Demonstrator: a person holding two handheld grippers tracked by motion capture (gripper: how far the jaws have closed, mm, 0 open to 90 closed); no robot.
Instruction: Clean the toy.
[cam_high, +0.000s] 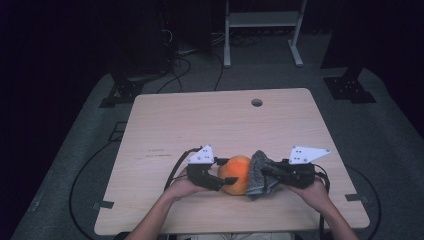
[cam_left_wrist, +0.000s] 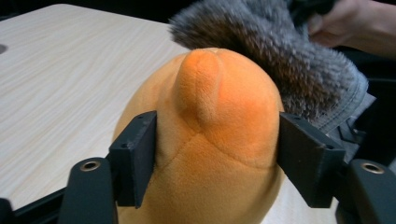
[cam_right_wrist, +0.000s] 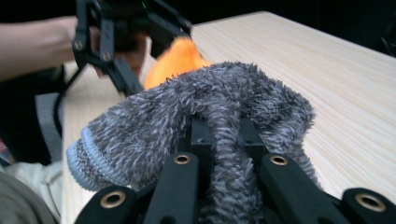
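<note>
The left gripper (cam_left_wrist: 217, 154) has its two black fingers (cam_left_wrist: 135, 156) set one on each side of an orange plush toy (cam_left_wrist: 210, 140). Both finger pads lie against the soft cloth, so the toy is held between them at a middling width. A small rounded nub on the toy rises just beyond the fingers, pointing away from them. Seen from the high view, the left gripper (cam_high: 220, 181) reaches in from the toy's left side, and the toy (cam_high: 236, 174) rests on the counter (cam_high: 200, 120) near the person's edge.

The right gripper (cam_right_wrist: 223, 140) has its fingers (cam_right_wrist: 201, 140) drawn close together on a fold of a grey fuzzy sock (cam_right_wrist: 154, 126). The pinched fold runs down between the two fingers, and the rest of the sock bulges out ahead of them and droops to one side, where its pale ribbed cuff hangs open. Past the sock, the orange toy (cam_right_wrist: 175, 63) shows, with the left gripper (cam_right_wrist: 116, 51) around it.

In the high view the right gripper (cam_high: 267, 172) comes in from the right, and the sock (cam_high: 260, 175) lies against the right side of the toy, touching it. The sock sits between the two grippers' bodies, just beside the left fingers. In the left gripper view the sock (cam_left_wrist: 275, 60) drapes over the far upper side of the toy.
</note>
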